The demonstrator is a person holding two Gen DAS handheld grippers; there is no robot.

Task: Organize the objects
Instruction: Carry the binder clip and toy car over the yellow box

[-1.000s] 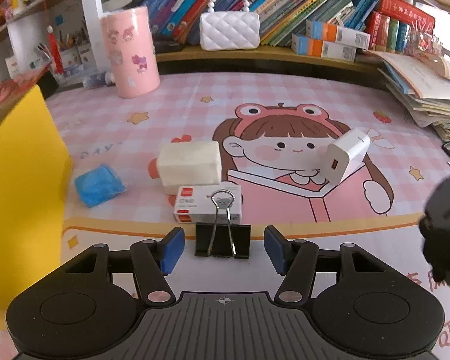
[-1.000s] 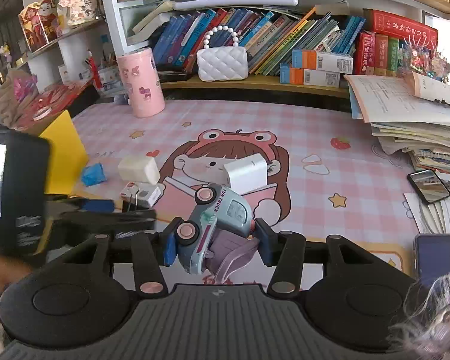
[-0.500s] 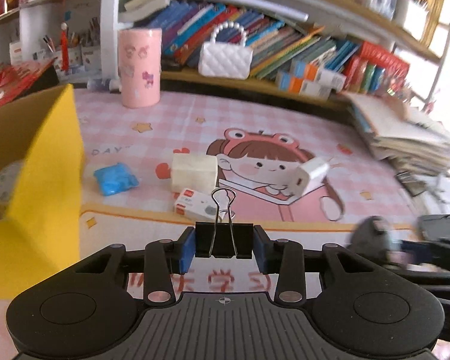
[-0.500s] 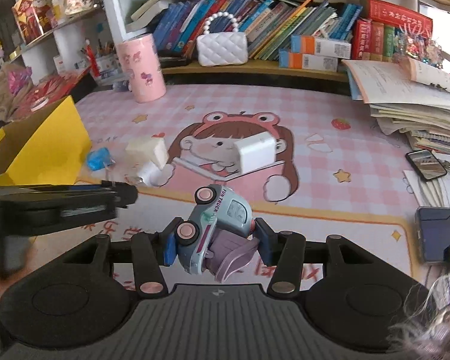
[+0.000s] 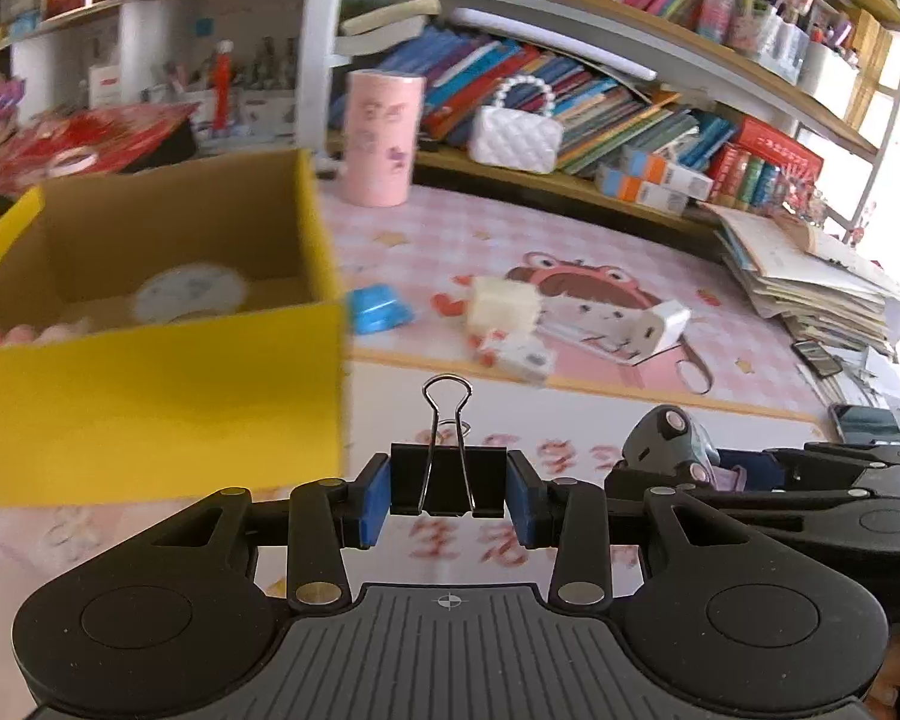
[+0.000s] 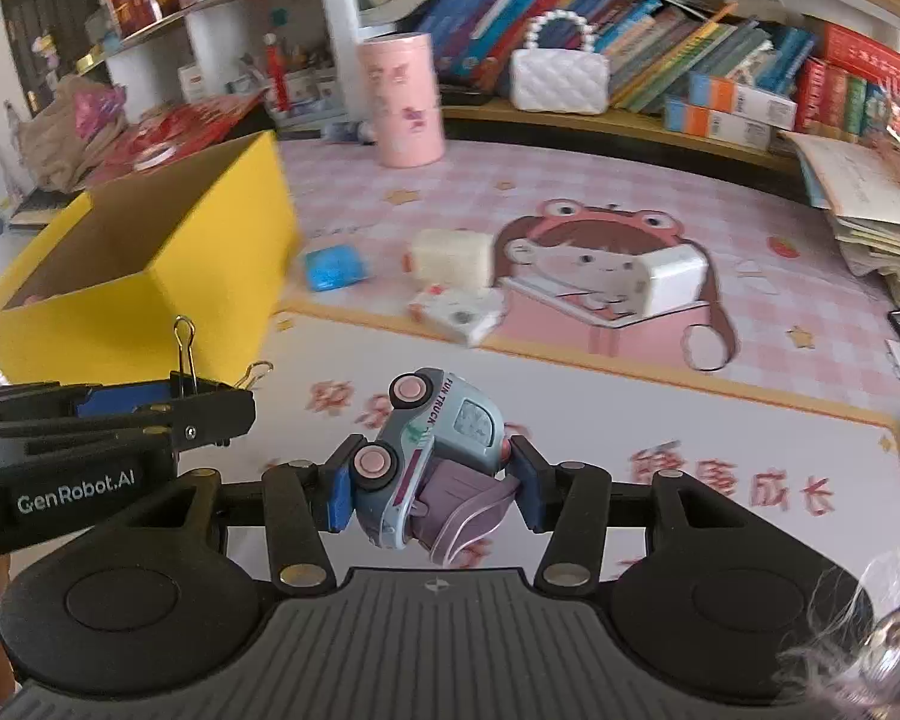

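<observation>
My left gripper is shut on a black binder clip, held above the mat with its wire handles standing up. The clip and that gripper also show at the left of the right wrist view. My right gripper is shut on a pale blue toy truck with pink wheels, tipped on its side; the truck peeks in at the right of the left wrist view. An open yellow cardboard box stands at the left, ahead of the clip, with a round white item inside.
On the pink cartoon mat lie a blue packet, a cream block, a small white and red box and a white charger. A pink canister, a white quilted purse, books and paper stacks line the back and right.
The left gripper closed on the binder clip, lifted it off the mat and swung left, so the yellow box's inside now shows. The right gripper carried the toy truck leftward.
</observation>
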